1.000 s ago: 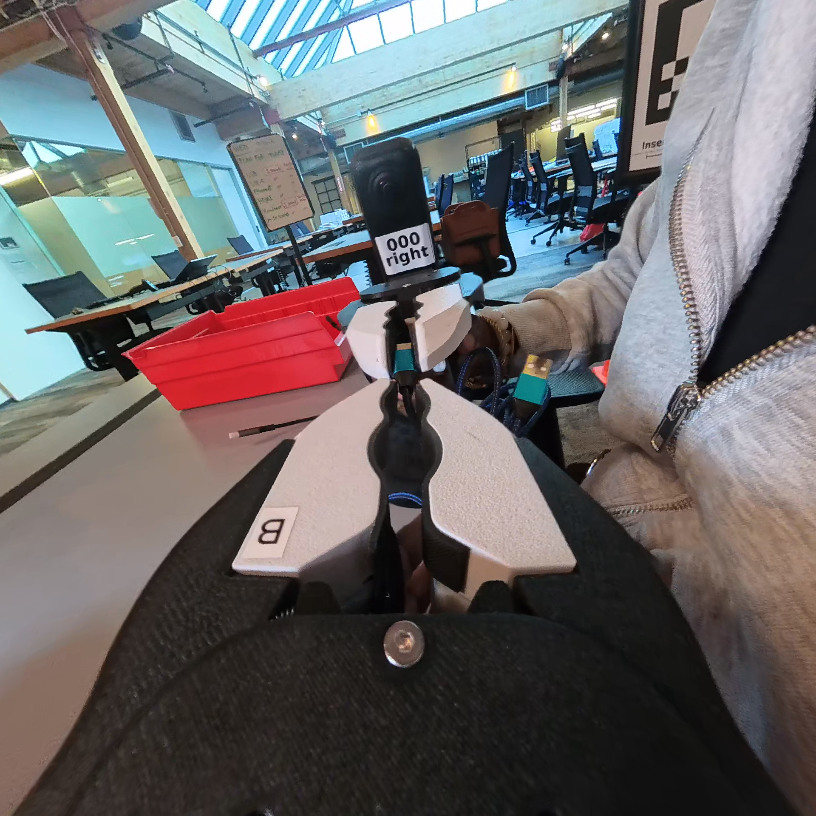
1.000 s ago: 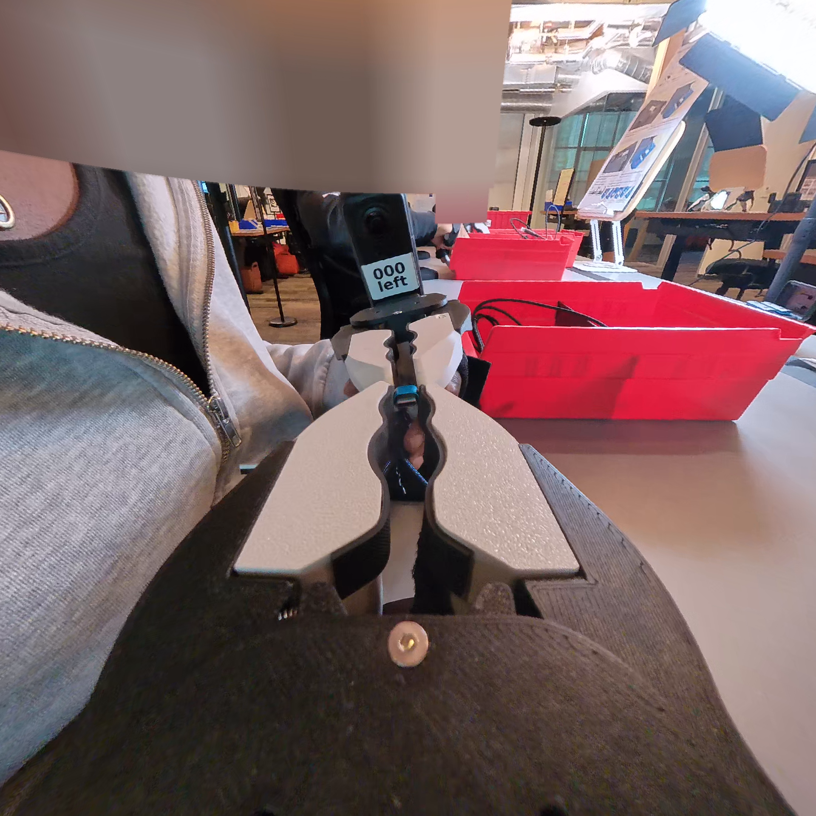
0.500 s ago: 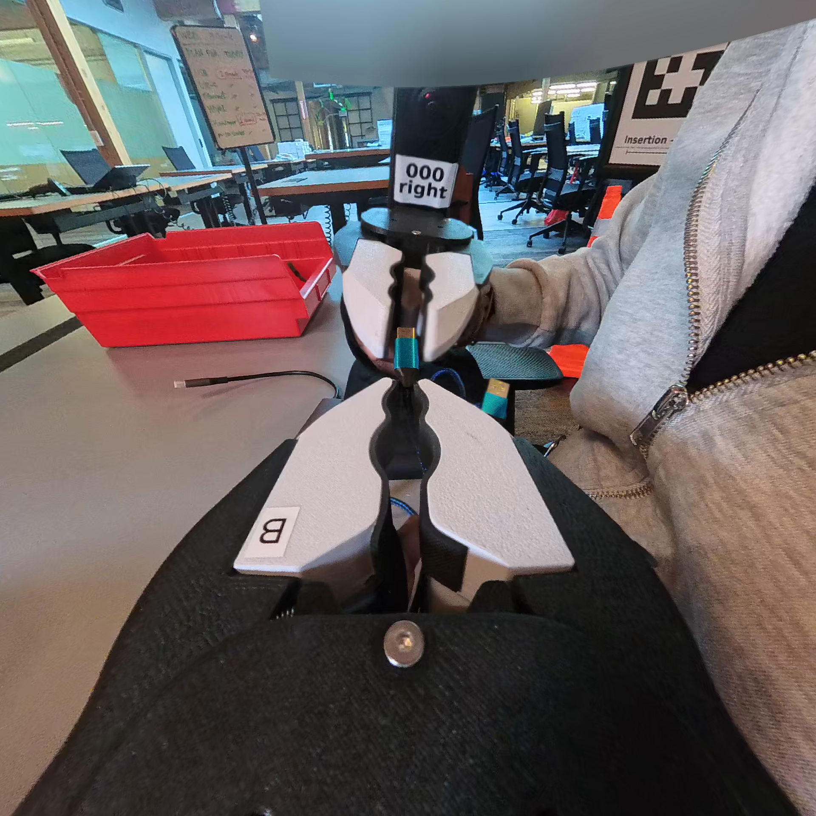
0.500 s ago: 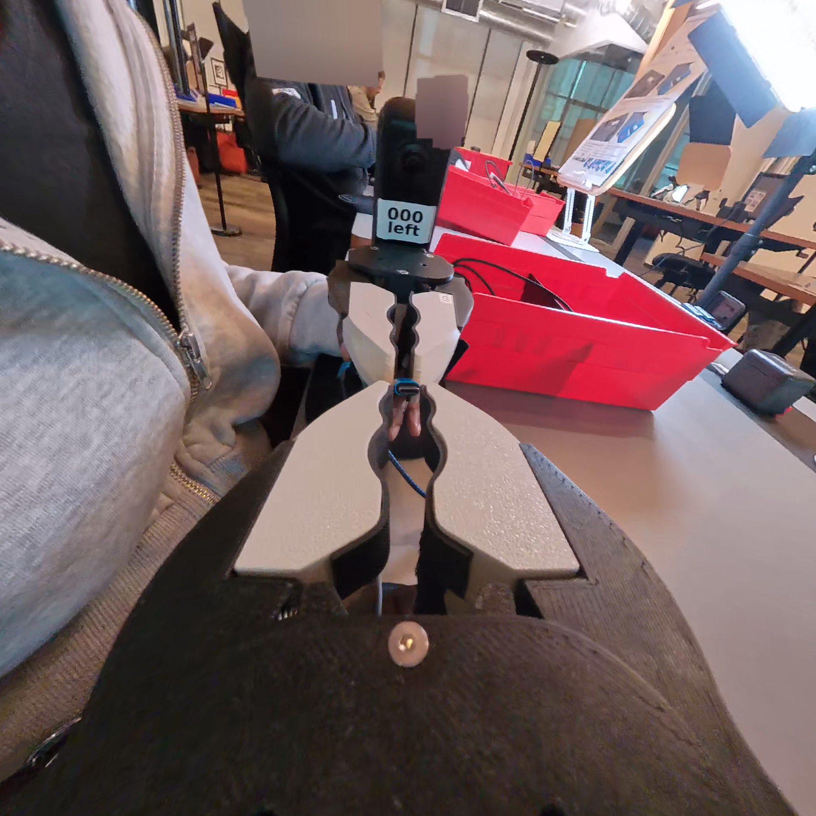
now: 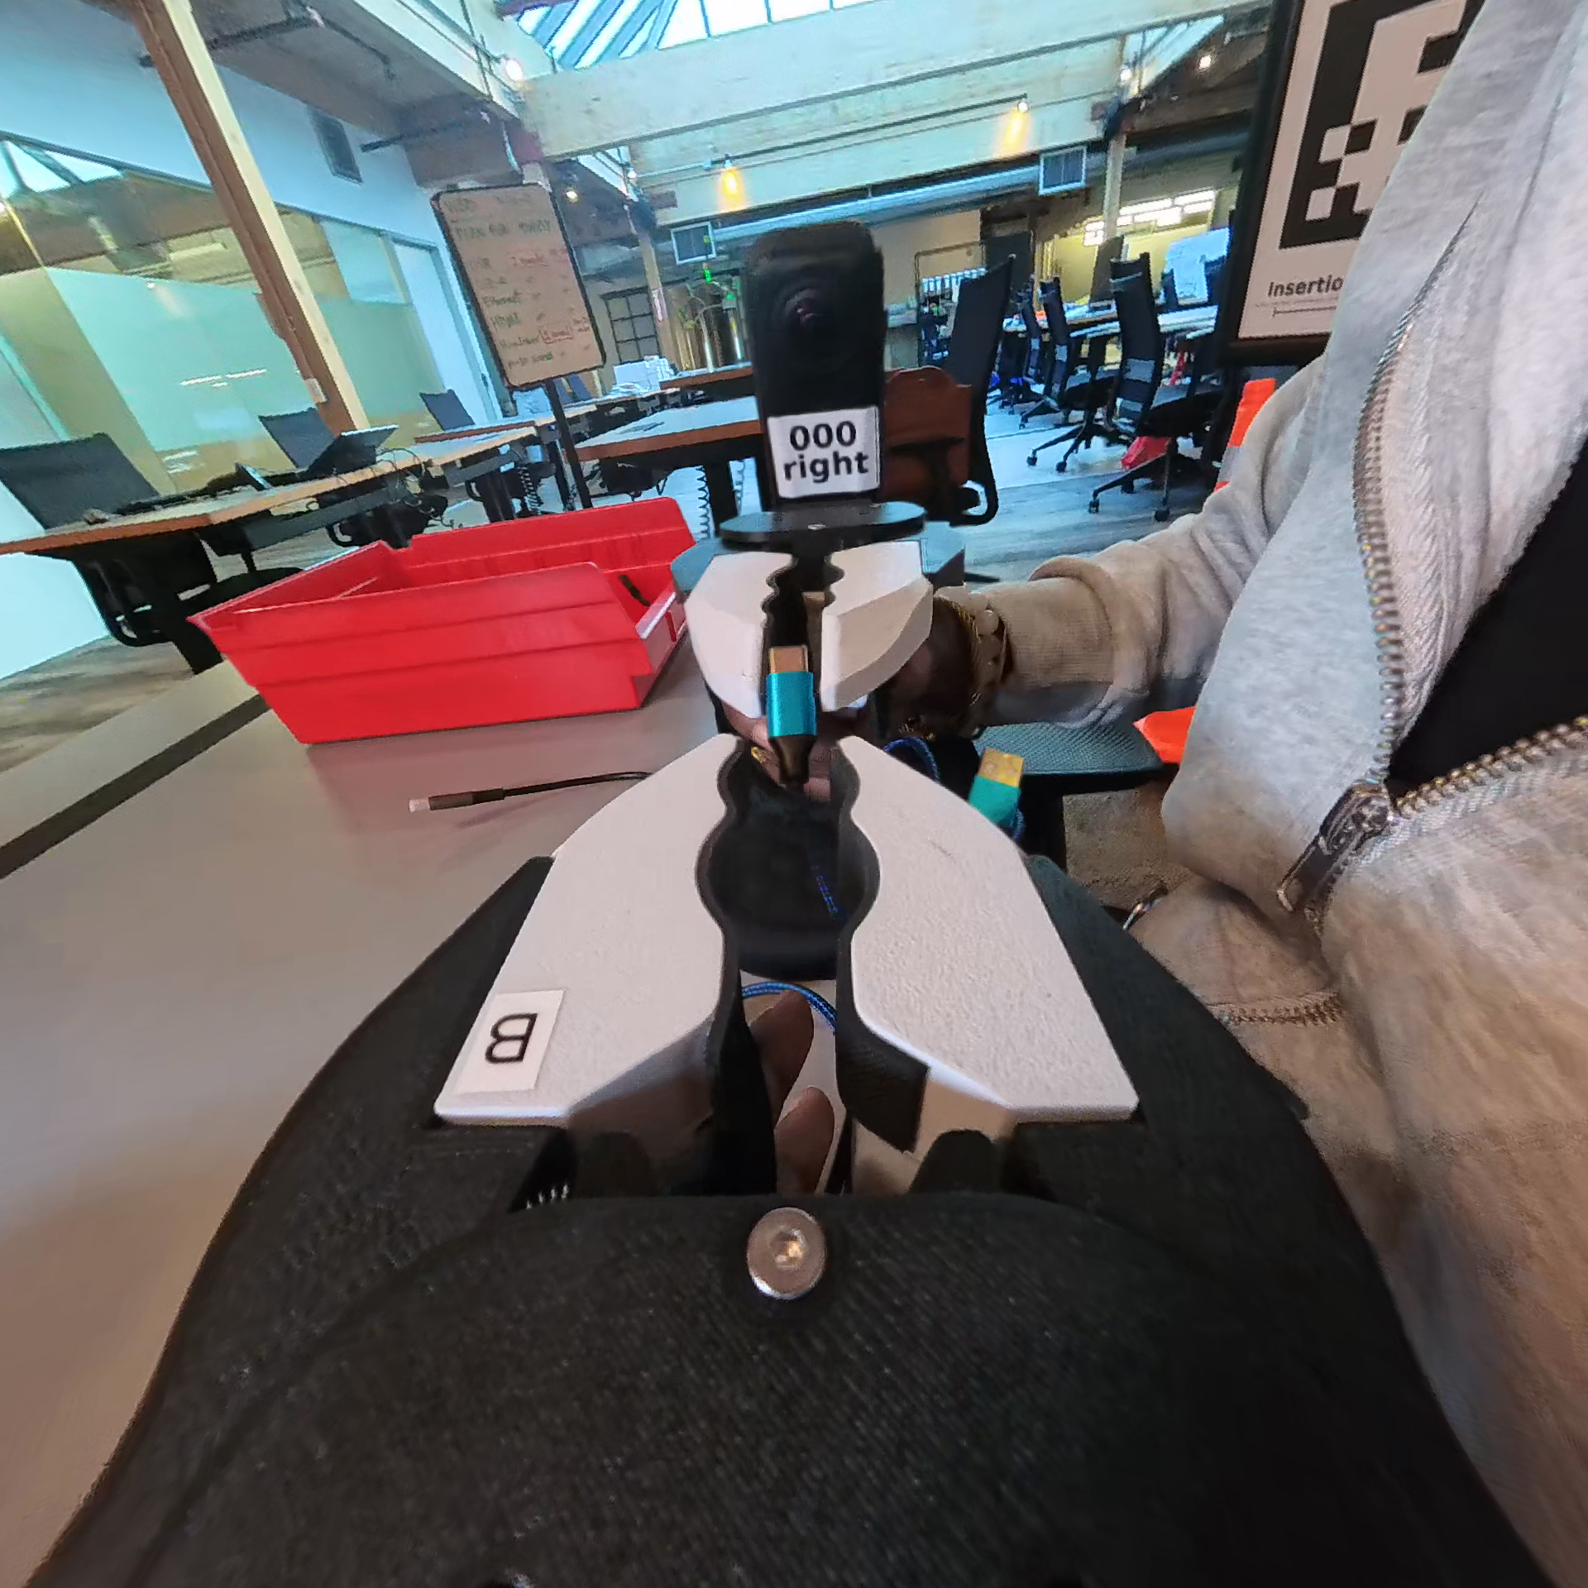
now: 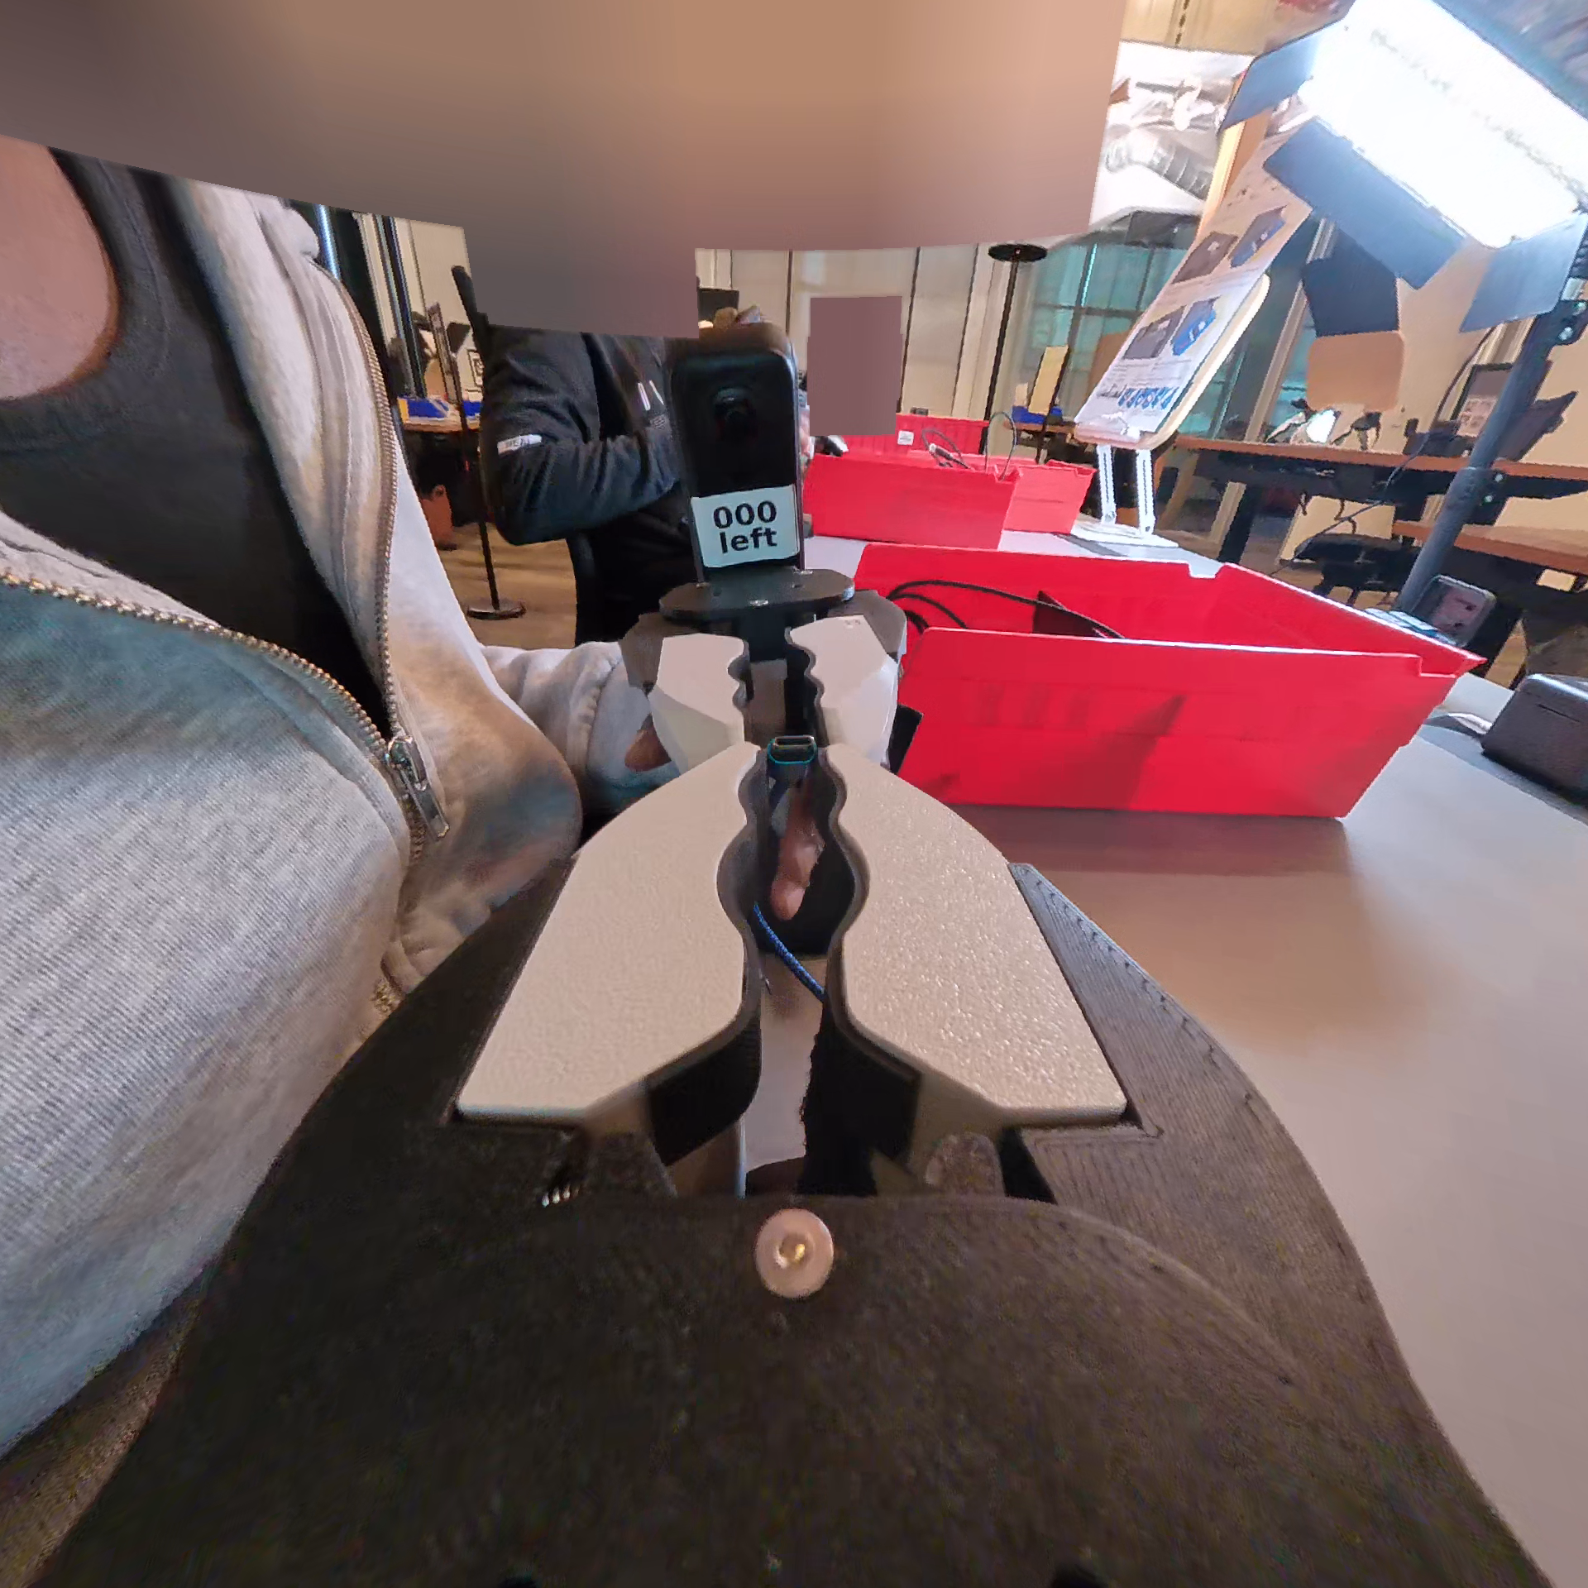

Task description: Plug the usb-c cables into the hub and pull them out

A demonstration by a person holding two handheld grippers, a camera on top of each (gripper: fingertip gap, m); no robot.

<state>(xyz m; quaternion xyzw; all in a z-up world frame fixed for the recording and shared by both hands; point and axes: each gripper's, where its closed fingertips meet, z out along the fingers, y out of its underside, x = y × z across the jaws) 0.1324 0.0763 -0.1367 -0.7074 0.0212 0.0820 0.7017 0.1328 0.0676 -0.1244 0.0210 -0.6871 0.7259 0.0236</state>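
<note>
Since half a second ago the left gripper (image 5: pixel 790 756) has tipped upward, so the ceiling shows again, and the tips still meet nose to nose.

In the left wrist view it is closed to a narrow gap on the dark boot of the teal usb-c plug (image 5: pixel 789 700). The plug's metal end points at the right gripper (image 5: pixel 803 627). Its blue braided cable (image 5: pixel 821 885) runs back between the fingers. A second teal plug (image 5: pixel 997 786) hangs beside them. A loose black cable (image 5: pixel 533 790) lies on the counter (image 5: pixel 172 902) in front of the red bin (image 5: pixel 430 653) near the far edge.

In the right wrist view the usb-c plug (image 6: pixel 790 749) faces the camera, right at the right gripper's (image 6: pixel 795 760) tips. The jaws are narrow (whether they clamp anything, I cannot tell). The left gripper (image 6: pixel 778 687) sits just behind. A dark grey box (image 6: pixel 1538 730) rests at the counter's (image 6: pixel 1289 945) right edge, beside a red bin (image 6: pixel 1160 713).
</note>
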